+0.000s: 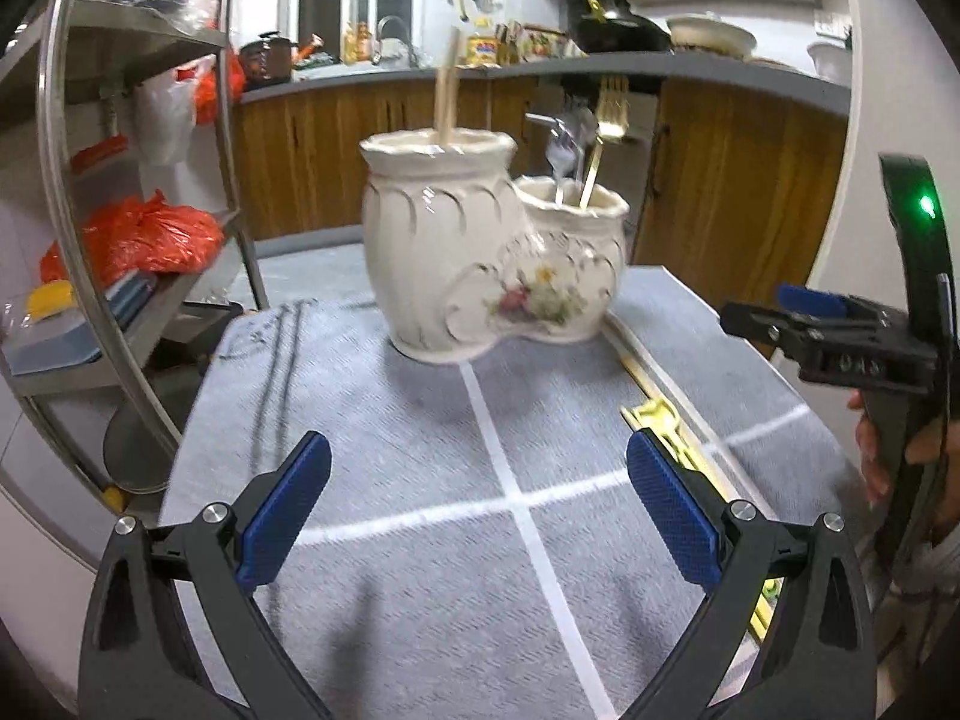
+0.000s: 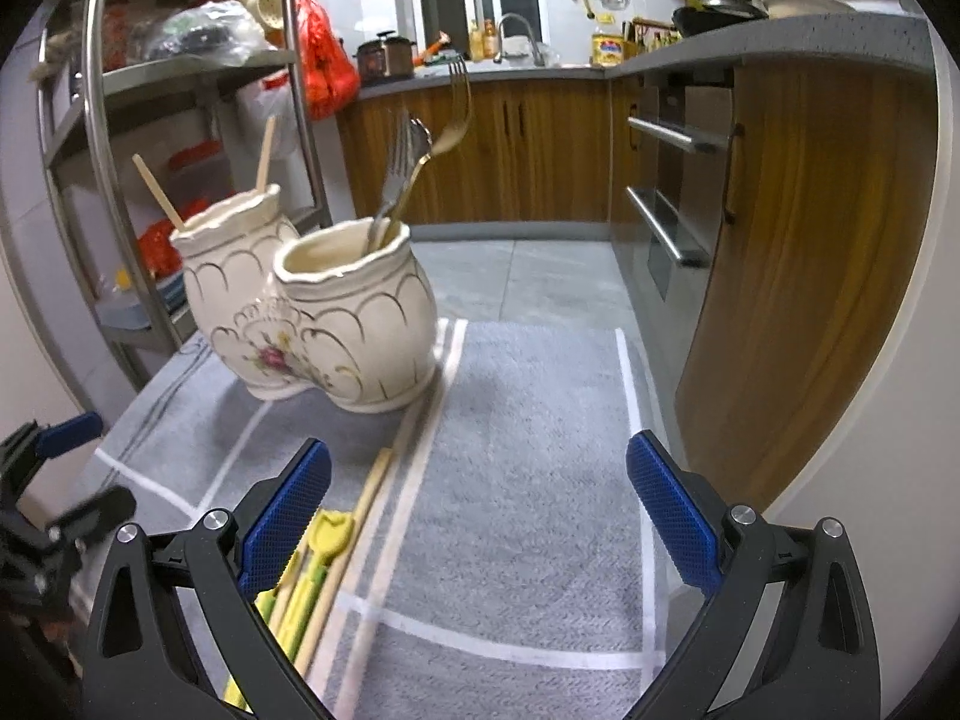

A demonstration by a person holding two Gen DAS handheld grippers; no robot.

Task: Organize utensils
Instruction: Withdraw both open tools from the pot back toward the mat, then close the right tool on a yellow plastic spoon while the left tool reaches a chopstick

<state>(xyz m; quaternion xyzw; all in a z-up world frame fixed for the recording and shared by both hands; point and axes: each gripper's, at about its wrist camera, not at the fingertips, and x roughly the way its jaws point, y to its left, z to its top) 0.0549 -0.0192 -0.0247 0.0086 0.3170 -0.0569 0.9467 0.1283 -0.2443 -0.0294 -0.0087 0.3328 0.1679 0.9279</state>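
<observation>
A cream double-pot ceramic holder [image 1: 480, 252] stands on a grey cloth [image 1: 420, 540]; it also shows in the right wrist view [image 2: 324, 318]. Its taller pot holds wooden chopsticks [image 2: 159, 192]. Its lower pot holds metal and gold forks and a spoon [image 2: 414, 162]. Chopsticks and a yellow utensil [image 2: 327, 546] lie on the cloth beside my right gripper's left finger. My left gripper [image 1: 480, 510] is open and empty, short of the holder. My right gripper [image 2: 480, 510] is open and empty; it also shows at the right edge of the left wrist view [image 1: 798, 312].
A steel shelf rack [image 1: 120, 192] with orange bags stands to the left. Wooden kitchen cabinets [image 2: 798, 228] and an oven [image 2: 666, 192] lie to the right and behind. The cloth [image 2: 510, 480] has white stripes.
</observation>
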